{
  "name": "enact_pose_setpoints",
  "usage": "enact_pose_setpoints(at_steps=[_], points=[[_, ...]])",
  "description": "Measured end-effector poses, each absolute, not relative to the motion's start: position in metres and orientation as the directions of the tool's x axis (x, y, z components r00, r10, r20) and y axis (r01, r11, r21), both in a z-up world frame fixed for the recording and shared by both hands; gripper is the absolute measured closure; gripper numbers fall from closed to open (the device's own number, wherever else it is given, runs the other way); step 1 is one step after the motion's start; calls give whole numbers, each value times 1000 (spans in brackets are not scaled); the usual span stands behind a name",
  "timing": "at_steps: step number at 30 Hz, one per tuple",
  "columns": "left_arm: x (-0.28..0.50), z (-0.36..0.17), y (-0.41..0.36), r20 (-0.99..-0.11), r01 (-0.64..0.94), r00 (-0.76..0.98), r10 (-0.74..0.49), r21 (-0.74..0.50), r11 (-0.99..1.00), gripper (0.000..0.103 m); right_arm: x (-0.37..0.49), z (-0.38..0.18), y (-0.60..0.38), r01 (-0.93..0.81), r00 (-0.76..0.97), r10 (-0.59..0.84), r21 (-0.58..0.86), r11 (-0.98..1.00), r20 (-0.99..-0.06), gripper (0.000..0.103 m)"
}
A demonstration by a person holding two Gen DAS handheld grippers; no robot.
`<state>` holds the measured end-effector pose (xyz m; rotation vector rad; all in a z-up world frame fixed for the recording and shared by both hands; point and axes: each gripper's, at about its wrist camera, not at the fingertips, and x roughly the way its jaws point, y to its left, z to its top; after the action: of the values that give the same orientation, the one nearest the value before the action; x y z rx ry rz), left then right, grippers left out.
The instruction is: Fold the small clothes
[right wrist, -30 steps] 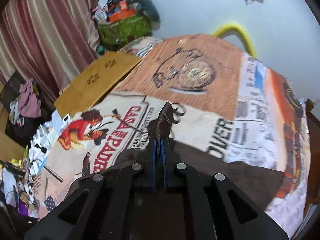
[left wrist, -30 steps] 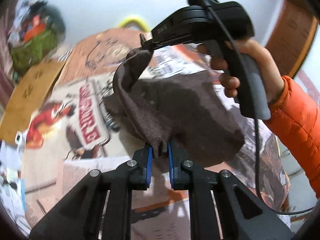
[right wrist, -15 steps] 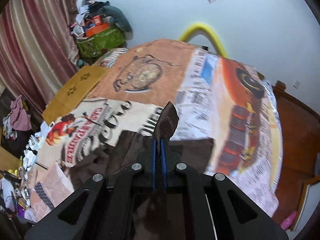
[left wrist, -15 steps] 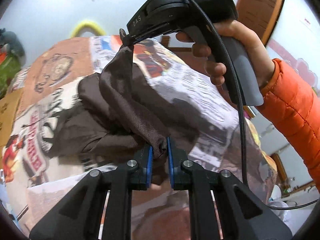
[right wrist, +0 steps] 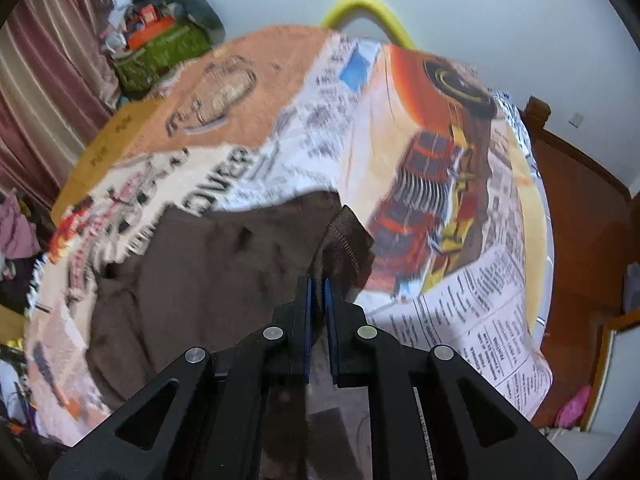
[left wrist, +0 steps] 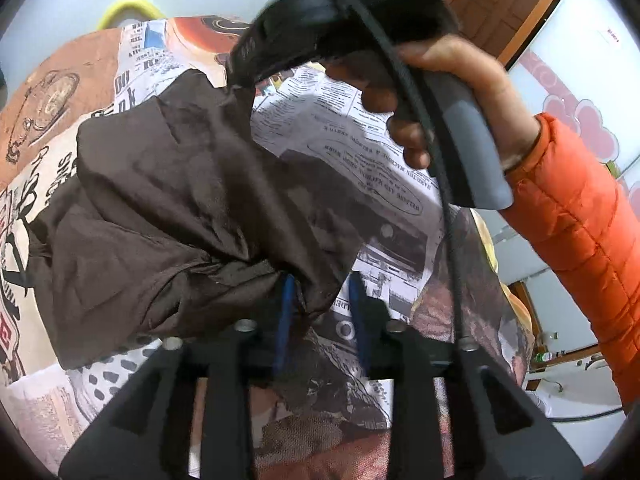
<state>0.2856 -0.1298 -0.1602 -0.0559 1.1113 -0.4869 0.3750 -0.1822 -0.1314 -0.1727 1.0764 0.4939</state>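
Observation:
A brown cloth (left wrist: pixel 160 200) lies bunched and doubled over on the printed bed cover (left wrist: pixel 360 140). My left gripper (left wrist: pixel 320 304) hangs low over its near edge with its jaws opening. One corner of the cloth droops between the blue pads, which do not press it. My right gripper (right wrist: pixel 319 308) is opening too, its pads a narrow gap apart. The cloth's hemmed corner (right wrist: pixel 344 240) still stands up between them. In the left wrist view a hand (left wrist: pixel 452 92) in an orange sleeve (left wrist: pixel 580 208) holds the right tool above the cloth's far edge.
The bed cover (right wrist: pixel 440 160) falls away at its right edge beside a wooden bed frame (right wrist: pixel 580 208). A yellow hoop (right wrist: pixel 360 4) stands at the wall behind. At the left are flat cardboard (right wrist: pixel 112 140), a green bag with clutter (right wrist: pixel 160 52) and a striped curtain (right wrist: pixel 40 60).
Both grippers carried the cloth across the bed and down onto it. The pads of both, clamped on the cloth before, have parted, the left pair widely.

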Motion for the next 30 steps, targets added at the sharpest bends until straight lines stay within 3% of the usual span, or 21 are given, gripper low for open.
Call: enact_pose_setpoints(at_steps=[1,3,5,10,12,15,20,28,30], points=[[284,-158,-128,-842,349,355,-406,-284,893,60,373,-134,-182,-472,381,283,78,878,-880,88],[280,-151,-123,-837,349,376,-398,-270,897,57,366,-135,-184,-487,398,262,39,872,-879,72],[277,-141,-113,-830,339,406,-382,-251,907,53,360,-129,-187,-493,417,259,22,870,-871,64],[264,-113,-63,-804,261,499,-323,-216,941,41,338,-100,-210,-473,437,343,113,874,-831,58],[263,-108,-38,-807,214,524,-273,-185,959,38,325,-95,-219,-463,441,366,142,875,-819,51],[264,-114,4,-837,117,505,-210,-175,978,37,310,-102,-230,-439,426,381,180,880,-821,51],[262,-140,42,-868,5,434,-242,-266,964,37,283,-129,-239,-397,378,395,239,886,-837,51],[293,-185,36,-906,-16,347,-244,-266,964,38,260,-162,-232,-363,329,424,301,882,-844,51],[298,-191,39,-909,-26,349,-229,-254,967,45,257,-165,-227,-369,322,433,310,876,-842,51]])
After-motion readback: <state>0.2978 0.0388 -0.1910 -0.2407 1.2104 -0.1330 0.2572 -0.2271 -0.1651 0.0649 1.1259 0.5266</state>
